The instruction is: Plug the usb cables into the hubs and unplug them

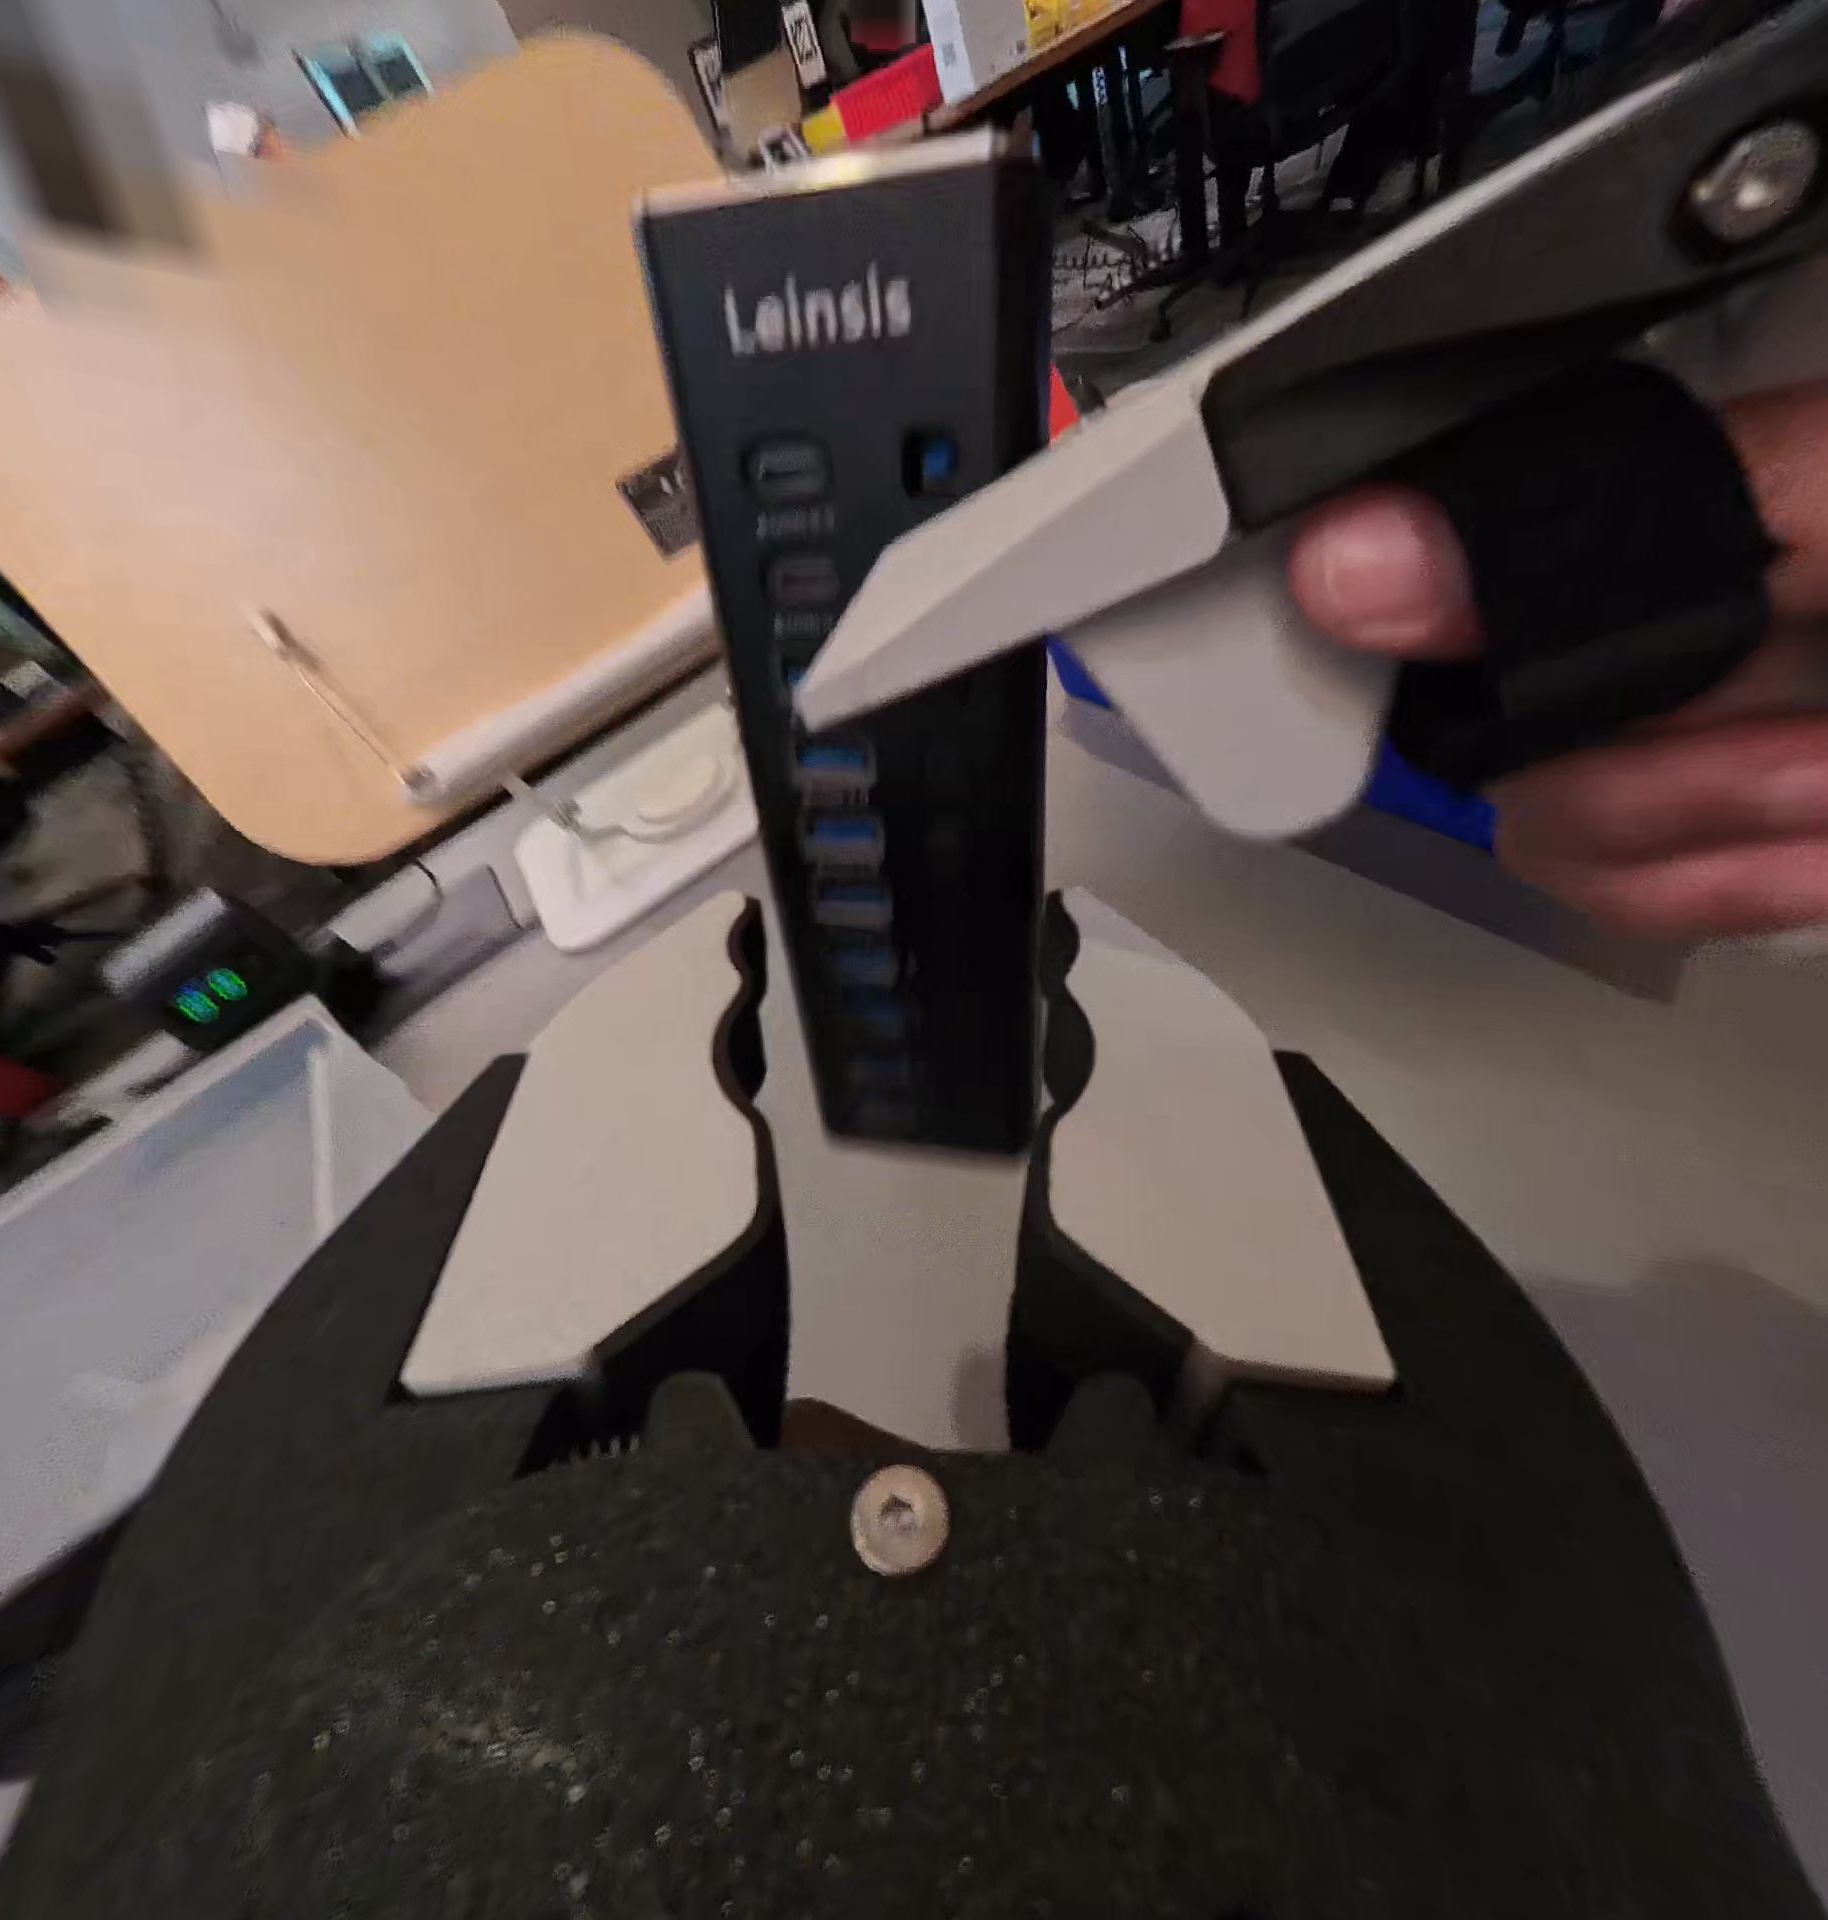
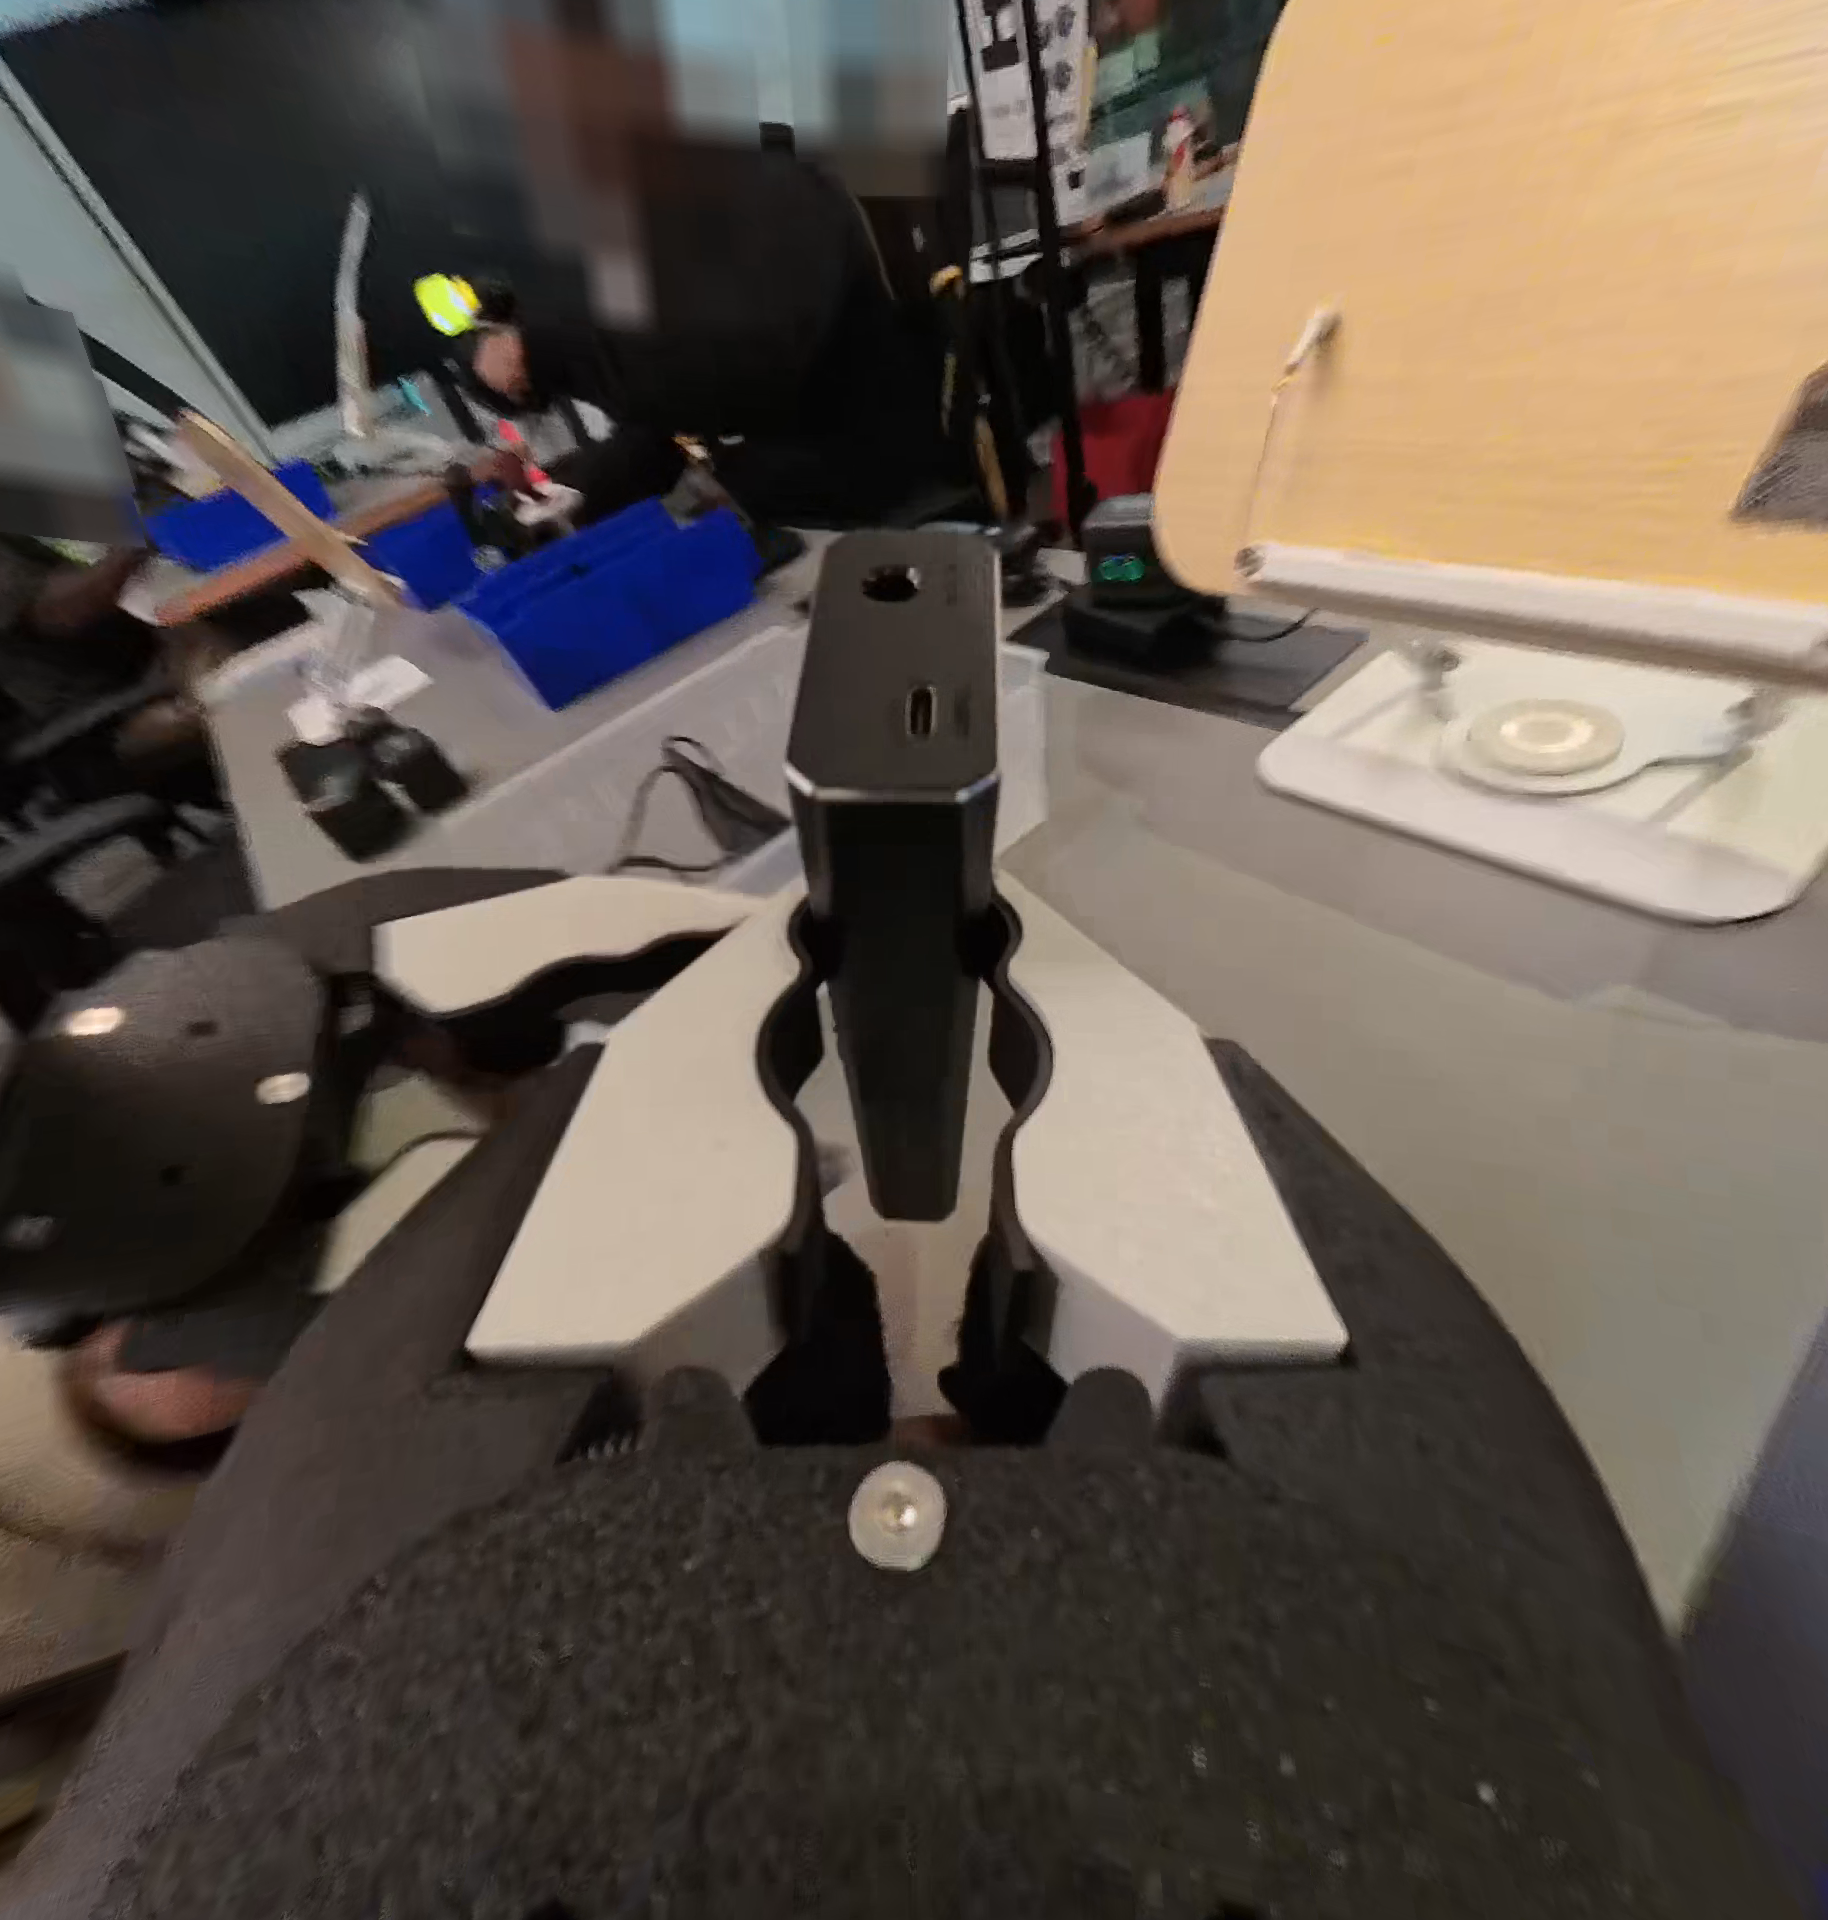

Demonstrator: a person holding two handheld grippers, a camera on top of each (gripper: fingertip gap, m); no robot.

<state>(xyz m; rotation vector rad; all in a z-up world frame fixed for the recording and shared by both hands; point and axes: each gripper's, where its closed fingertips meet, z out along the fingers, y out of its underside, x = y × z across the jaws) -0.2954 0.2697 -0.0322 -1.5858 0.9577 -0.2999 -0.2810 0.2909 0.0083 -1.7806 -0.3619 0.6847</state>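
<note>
— What might go wrong here?

— The hub [image 2: 889, 707] is held upright, clamped at its narrow sides by the right gripper [image 2: 902, 920]. It could be twisted or let slip if a plug were pushed in off-axis. The left gripper [image 1: 905, 925] is set narrowly about the hub's lower end; whether contact is made cannot be told.

— And the containers?

— Left of the hub, a dark cable [image 2: 707, 784] appears to lie in a pale bin [image 2: 577, 800]. What is kept in the blue bins [image 2: 619, 613] beyond cannot be made out.
</note>
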